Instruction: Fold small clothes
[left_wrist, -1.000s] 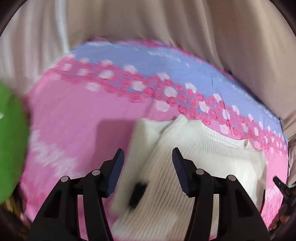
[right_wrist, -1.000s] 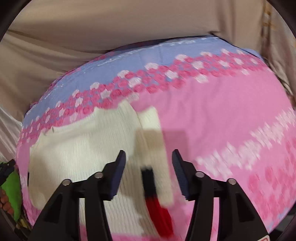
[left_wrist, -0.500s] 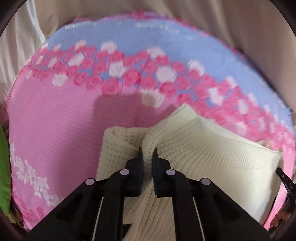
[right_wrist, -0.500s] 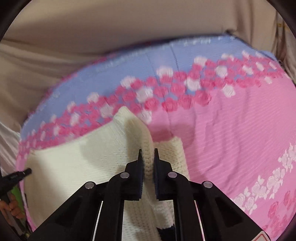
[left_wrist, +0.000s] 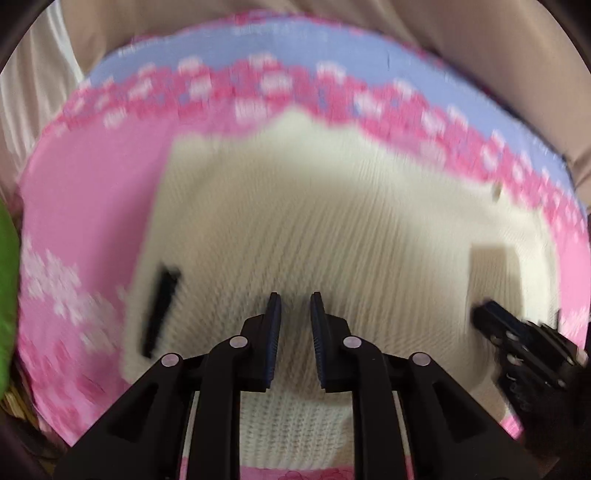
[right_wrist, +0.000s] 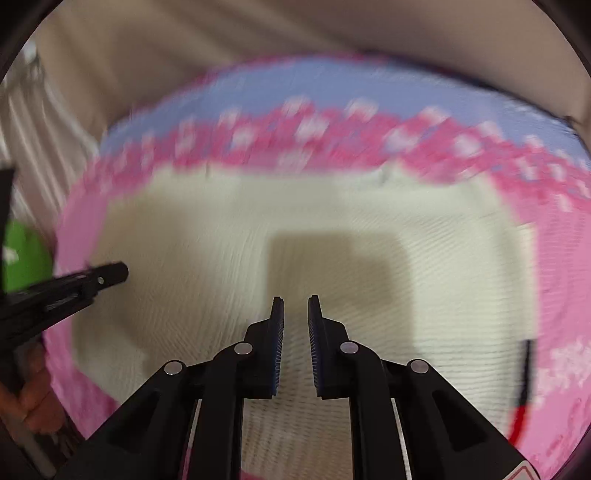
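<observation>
A cream knitted sweater (left_wrist: 332, 221) lies folded on a pink and blue flowered cloth (left_wrist: 92, 177). It also shows in the right wrist view (right_wrist: 221, 240). A black stripe (left_wrist: 159, 306) marks its left side, and a black and red stripe (right_wrist: 524, 387) its right side. My left gripper (left_wrist: 294, 306) is over the sweater's near part, with its jaws a small gap apart and a fold of knit between them. My right gripper (right_wrist: 295, 308) is the same. Each gripper shows at the edge of the other's view. Both views are blurred.
Beige fabric (left_wrist: 480, 44) rises behind the cloth. A green object (left_wrist: 7, 295) is at the far left edge, and it also shows in the right wrist view (right_wrist: 26, 258). A hand (right_wrist: 33, 398) holds the left gripper.
Both grippers shut on the sweater's sleeve folds, then drew back toward me. More of the sweater shows now, spread wide and flat.
</observation>
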